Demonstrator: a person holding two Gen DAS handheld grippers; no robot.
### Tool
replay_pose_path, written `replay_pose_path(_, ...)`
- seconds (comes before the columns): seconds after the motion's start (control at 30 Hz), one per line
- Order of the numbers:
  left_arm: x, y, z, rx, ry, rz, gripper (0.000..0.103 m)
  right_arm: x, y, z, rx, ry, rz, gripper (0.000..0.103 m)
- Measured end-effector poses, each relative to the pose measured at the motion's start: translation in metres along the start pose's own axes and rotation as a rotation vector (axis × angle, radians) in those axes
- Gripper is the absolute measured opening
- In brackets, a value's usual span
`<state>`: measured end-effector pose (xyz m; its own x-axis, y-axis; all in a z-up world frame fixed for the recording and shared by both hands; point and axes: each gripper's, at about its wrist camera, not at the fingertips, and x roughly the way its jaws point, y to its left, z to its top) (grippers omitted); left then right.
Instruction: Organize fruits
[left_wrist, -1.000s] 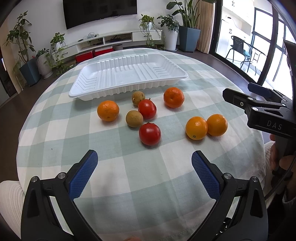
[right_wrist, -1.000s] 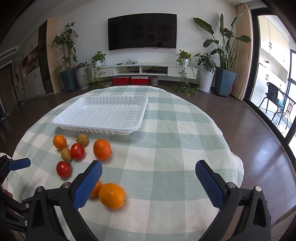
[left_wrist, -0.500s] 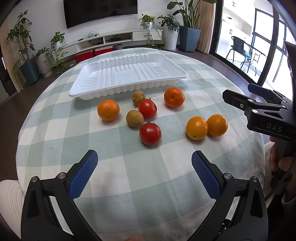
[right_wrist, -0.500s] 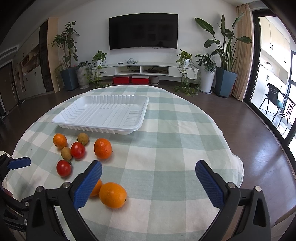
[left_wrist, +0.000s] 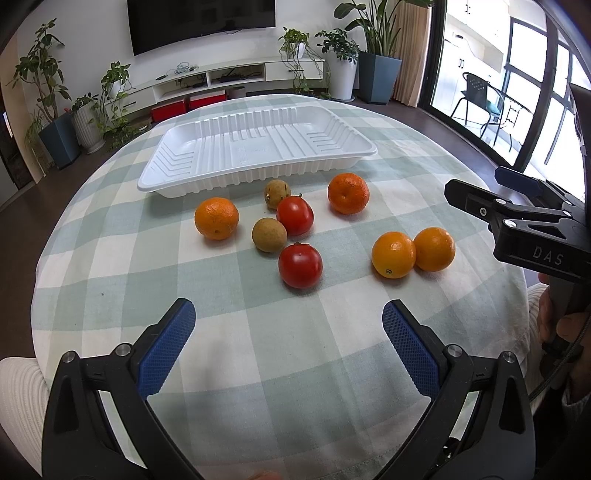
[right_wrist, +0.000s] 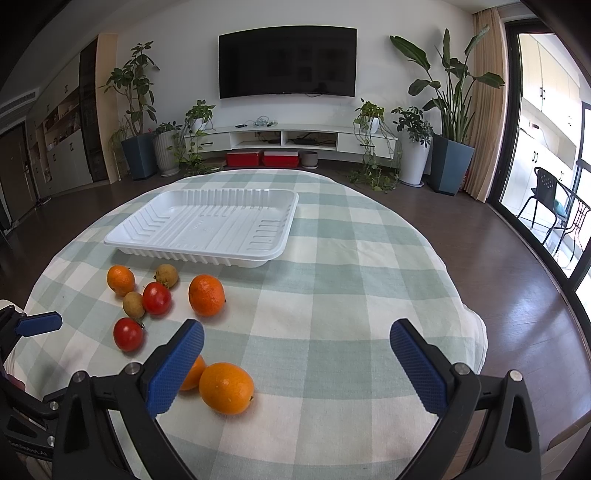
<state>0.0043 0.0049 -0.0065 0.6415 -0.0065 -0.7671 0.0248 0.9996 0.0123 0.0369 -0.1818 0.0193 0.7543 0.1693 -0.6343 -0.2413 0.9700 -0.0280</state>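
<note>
- Left wrist view: round table (left_wrist: 110, 258) with green-white check cloth; white tray (left_wrist: 255, 147) sits toward far edge, nothing in it.
- Fruit loose on cloth just in front of tray's near rim: left orange (left_wrist: 216, 218), two brown fruits (left_wrist: 277, 192) (left_wrist: 269, 234), two tomatoes (left_wrist: 294, 215) (left_wrist: 300, 266), mandarin (left_wrist: 348, 193).
- Brown fruits and far tomato bunched close, may be touching; near tomato sits just beside that bunch.
- Orange pair (left_wrist: 393, 254) (left_wrist: 434, 249) touching each other, toward table's right edge, near right gripper (left_wrist: 476, 201).
- Bare cloth between left gripper (left_wrist: 288, 332) and near tomato; wide bare strip along near edge.
- Right wrist view: right half of table bare cloth to far and right edges; tray (right_wrist: 207, 225) on left half.
- Left gripper low over near edge, pointing at fruit cluster; jaws spread wide, nothing between blue pads (left_wrist: 166, 347).
- Right gripper (right_wrist: 295, 369) over near edge, level, aimed across table; jaws wide apart, holding nothing. Left pad (right_wrist: 173, 373) overlaps one orange of pair in view; contact can't tell.
- Hand (left_wrist: 557, 325) on right gripper handle at right edge of left view.
</note>
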Motion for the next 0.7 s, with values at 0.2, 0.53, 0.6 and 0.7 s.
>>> replay_pose_path(0.2, -0.0001, -0.0003, 0.0000, 0.000, 0.000, 0.001, 0.103, -0.0005, 0.0002, 0.0000, -0.001, 0.000, 0.001, 0.103)
replay_pose_path(0.53, 0.0017, 0.0028, -0.0006, -0.007, 0.002, 0.002, 0.103, -0.0012, 0.0015, -0.0017, -0.004, 0.002, 0.005, 0.103)
replay_pose_path(0.6, 0.0018, 0.0032, -0.0007, -0.010, 0.002, 0.002, 0.103, -0.0003, 0.0054, -0.0034, -0.005, 0.004, 0.012, 0.103)
replay_pose_path(0.7, 0.0025, 0.0051, -0.0004, -0.016, 0.003, 0.002, 0.103, -0.0048, 0.0058, -0.0050, -0.011, 0.008, 0.019, 0.103)
